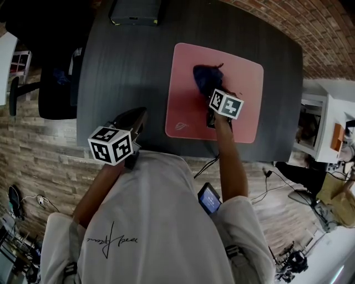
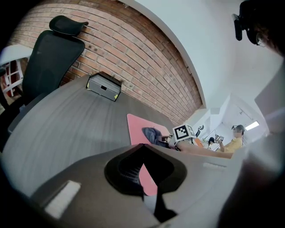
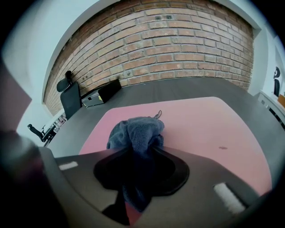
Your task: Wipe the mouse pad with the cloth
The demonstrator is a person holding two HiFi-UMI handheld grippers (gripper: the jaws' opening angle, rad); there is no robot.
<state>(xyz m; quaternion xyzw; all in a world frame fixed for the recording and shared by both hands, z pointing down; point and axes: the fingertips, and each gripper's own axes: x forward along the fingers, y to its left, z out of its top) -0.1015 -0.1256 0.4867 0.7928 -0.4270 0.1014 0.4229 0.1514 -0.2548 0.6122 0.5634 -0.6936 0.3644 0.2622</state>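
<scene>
Your left gripper (image 2: 143, 145) hangs over the near-left edge of the counter (image 1: 111, 66), jaws clenched on nothing and clear of the pad. It can rest there. If the pad starts to creep, I'd press this gripper on the pad's near-left corner.

At the counter's far edge sits a dark box (image 1: 136, 11). It looks closed, and what it holds cannot be seen. Nothing else here serves as a container.

The pink mouse pad (image 1: 244, 66) lies flat right of centre, with the blue cloth (image 1: 205, 77) bunched on its middle, toward the far side. Your right gripper (image 3: 136, 153) has its jaws grasping that cloth by its near end.

Press the bundle down flat and sweep in overlapping strokes out to every edge. Go over the small dark speck (image 3: 222, 148) on the pad's right half.
</scene>
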